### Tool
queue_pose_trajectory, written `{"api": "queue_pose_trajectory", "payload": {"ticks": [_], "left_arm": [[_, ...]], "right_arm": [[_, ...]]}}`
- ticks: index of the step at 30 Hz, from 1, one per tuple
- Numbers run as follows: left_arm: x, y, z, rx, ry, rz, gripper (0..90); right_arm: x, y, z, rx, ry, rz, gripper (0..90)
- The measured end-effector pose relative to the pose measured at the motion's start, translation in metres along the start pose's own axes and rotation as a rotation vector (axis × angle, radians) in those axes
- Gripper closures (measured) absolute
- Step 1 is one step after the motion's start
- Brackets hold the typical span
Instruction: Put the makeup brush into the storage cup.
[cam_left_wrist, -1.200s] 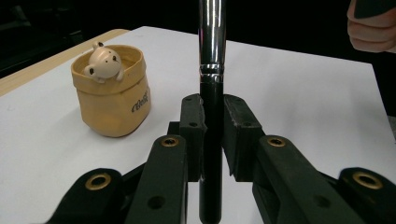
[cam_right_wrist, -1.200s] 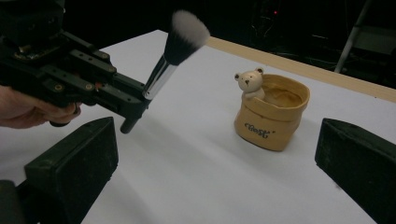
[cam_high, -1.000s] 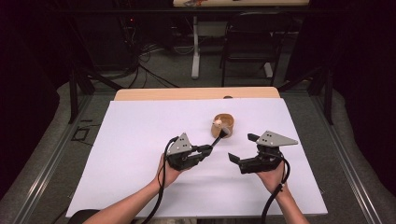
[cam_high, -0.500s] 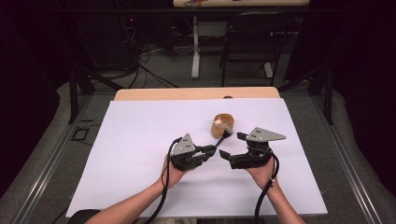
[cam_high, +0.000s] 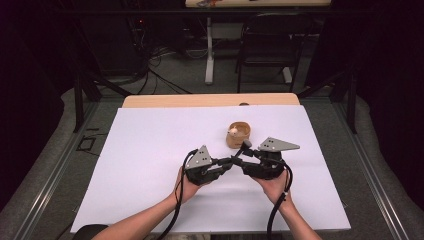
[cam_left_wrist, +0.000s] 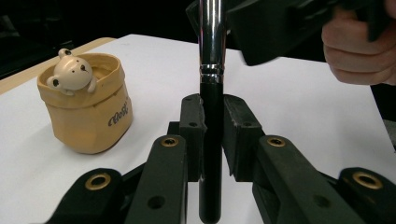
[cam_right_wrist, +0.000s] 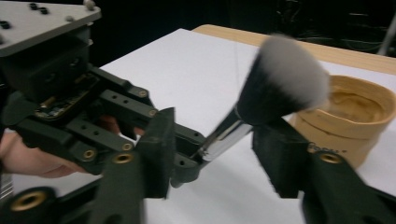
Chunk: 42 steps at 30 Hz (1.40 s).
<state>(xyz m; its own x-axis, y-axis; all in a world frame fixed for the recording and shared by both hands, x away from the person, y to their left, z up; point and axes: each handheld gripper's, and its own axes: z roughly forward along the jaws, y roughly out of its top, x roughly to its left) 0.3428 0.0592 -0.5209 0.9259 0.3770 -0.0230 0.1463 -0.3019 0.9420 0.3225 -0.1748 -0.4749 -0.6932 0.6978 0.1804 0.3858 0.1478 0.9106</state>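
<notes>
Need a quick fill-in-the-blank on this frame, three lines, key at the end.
1. The left claw is shut on the black handle of a makeup ____.
2. The tan pot has a small ____ figure peeking over its rim.
3. The right claw has been closing around the brush's silver ____.

Missing words: brush; bear; ferrule

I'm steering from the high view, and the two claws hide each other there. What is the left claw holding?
Observer: The left claw is shut on the black handle of a makeup brush.
Operator: Has the right claw got it too?
Observer: Not yet. The right claw has just been closing. The brush's silver collar is between its jaws, but gaps show on both sides.
Operator: And the pot behind them?
Observer: The tan pot has a small bear figure peeking over its rim.
</notes>
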Motion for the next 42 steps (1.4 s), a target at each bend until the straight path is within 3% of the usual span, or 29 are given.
{"api": "queue_pose_trajectory", "payload": {"ticks": [17, 23, 32, 37, 42], "left_arm": [[-0.004, -0.004, 0.005, 0.026, -0.01, 0.008, 78.9], [-0.005, -0.003, 0.003, 0.012, -0.022, 0.022, 77.8], [-0.001, -0.005, 0.005, 0.056, -0.034, -0.025, 36.7], [0.0, -0.003, 0.004, 0.079, -0.014, -0.017, 19.0], [0.0, -0.003, 0.003, 0.102, -0.031, -0.01, 10.6]], "right_arm": [[-0.006, -0.005, 0.003, 0.007, 0.064, 0.058, 76.2], [-0.001, -0.003, 0.001, 0.007, 0.064, 0.016, 77.1], [0.011, 0.002, -0.002, 0.034, 0.022, -0.103, 77.1], [0.009, 0.002, -0.004, 0.033, 0.006, -0.111, 77.1], [0.006, 0.001, -0.007, 0.042, -0.005, -0.115, 77.1]]}}
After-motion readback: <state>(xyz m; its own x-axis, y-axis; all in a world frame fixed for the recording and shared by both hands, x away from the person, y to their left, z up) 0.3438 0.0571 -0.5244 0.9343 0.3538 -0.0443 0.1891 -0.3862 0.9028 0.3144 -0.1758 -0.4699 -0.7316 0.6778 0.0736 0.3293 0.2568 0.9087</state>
